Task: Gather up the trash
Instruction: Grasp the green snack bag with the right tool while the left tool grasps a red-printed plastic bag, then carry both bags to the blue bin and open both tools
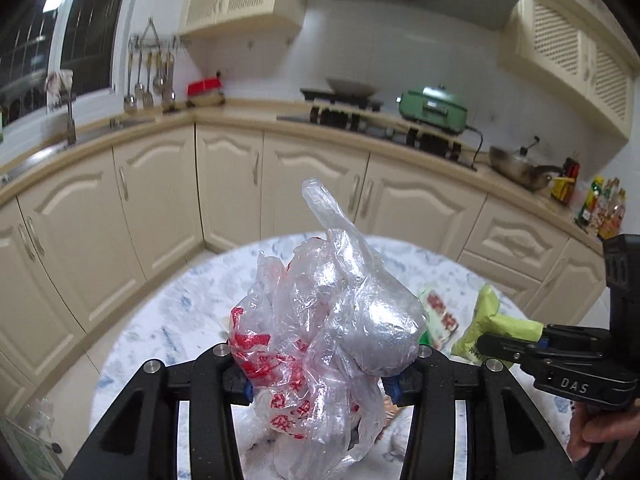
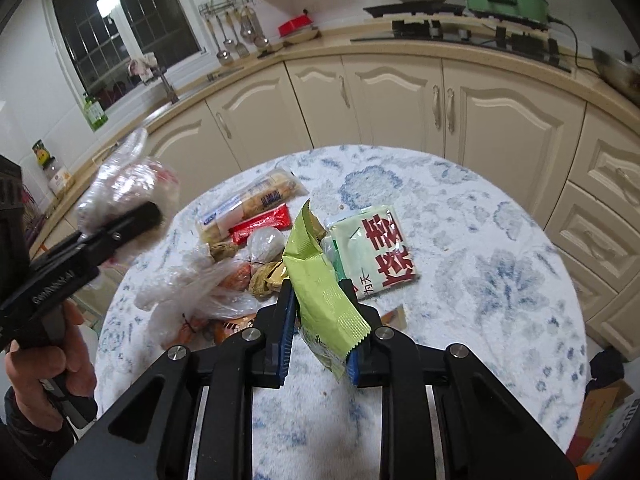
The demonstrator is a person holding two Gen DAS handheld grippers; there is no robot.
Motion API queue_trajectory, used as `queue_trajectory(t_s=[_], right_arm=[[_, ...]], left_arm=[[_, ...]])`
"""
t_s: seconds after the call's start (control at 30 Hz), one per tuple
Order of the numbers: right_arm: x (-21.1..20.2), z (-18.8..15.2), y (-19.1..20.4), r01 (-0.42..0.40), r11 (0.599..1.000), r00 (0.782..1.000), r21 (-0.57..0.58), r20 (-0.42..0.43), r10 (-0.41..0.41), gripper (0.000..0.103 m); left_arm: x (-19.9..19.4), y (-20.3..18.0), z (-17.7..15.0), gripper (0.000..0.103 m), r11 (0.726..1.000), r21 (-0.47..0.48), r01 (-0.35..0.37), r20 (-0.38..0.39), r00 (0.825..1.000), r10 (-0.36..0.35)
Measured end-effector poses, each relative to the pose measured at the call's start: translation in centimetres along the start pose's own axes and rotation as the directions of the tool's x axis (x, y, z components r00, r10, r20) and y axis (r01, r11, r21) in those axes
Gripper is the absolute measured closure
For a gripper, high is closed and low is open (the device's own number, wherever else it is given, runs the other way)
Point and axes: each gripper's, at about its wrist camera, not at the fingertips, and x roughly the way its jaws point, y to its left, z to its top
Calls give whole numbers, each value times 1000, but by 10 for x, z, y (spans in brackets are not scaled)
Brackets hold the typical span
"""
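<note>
- Two hand-held grippers were each pinching trash above the round table point(image 2: 500, 264).
- Left hand-held gripper point(image 1: 320, 376) clamped a crumpled clear plastic bag point(image 1: 332, 320) with red print, lifted clear of the table.
- Right hand-held gripper point(image 2: 320, 320) squeezed a green wrapper point(image 2: 320, 276), its jaws nearly together.
- More trash lay on the table: a pale green packet point(image 2: 376, 248), a red sachet point(image 2: 260, 226), and a long wrapped pack point(image 2: 248, 204) farther left.
</note>
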Motion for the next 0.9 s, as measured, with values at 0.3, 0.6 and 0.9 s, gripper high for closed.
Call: queue_trajectory(t_s=[0.3, 0.6, 0.9], right_arm=[[-54, -3, -4, 14, 1000, 996, 6, 85, -14, 82], [-131, -15, -35, 71, 996, 975, 57, 206, -81, 82], [-207, -46, -98, 170, 969, 935, 179, 282, -216, 82]], left_arm=[[-29, -45, -19, 61, 999, 43, 34, 52, 998, -36], [-68, -100, -25, 61, 986, 122, 117, 69, 990, -126], [-67, -171, -17, 61, 943, 230, 240, 38, 966, -256]])
